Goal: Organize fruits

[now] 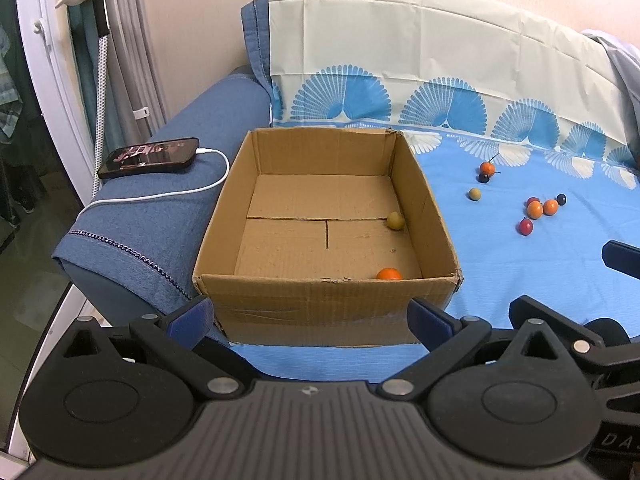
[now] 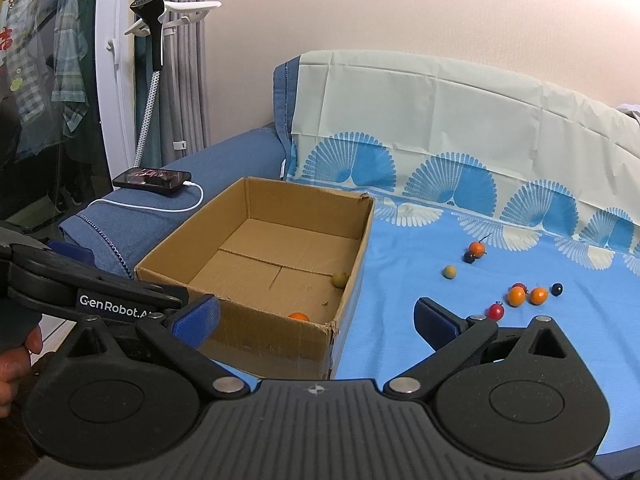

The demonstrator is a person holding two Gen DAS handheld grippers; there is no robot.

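Observation:
An open cardboard box (image 1: pixel 320 300) (image 2: pixel 256 332) stands on the blue cloth. Inside lie an orange fruit (image 1: pixel 388 274) (image 2: pixel 298 317) at the near right corner and a yellow-green fruit (image 1: pixel 395 220) (image 2: pixel 339 278) by the right wall. Several small fruits lie on the cloth to the right: a tan one (image 1: pixel 474 194) (image 2: pixel 450 272), an orange pair (image 1: pixel 542 208) (image 2: pixel 527 296), a red one (image 1: pixel 525 227) (image 2: pixel 496 311), dark ones (image 1: pixel 561 199) (image 2: pixel 556 289). My left gripper (image 1: pixel 308 316) is open and empty before the box's near wall. My right gripper (image 2: pixel 316 316) is open and empty, right of the box.
A phone (image 1: pixel 150 157) (image 2: pixel 152 178) with a white charging cable (image 1: pixel 160 196) lies on the blue sofa armrest (image 1: pixel 132 232) left of the box. A cream and blue patterned cover (image 1: pixel 440 60) drapes the backrest. A garment steamer (image 2: pixel 152 12) stands at the far left.

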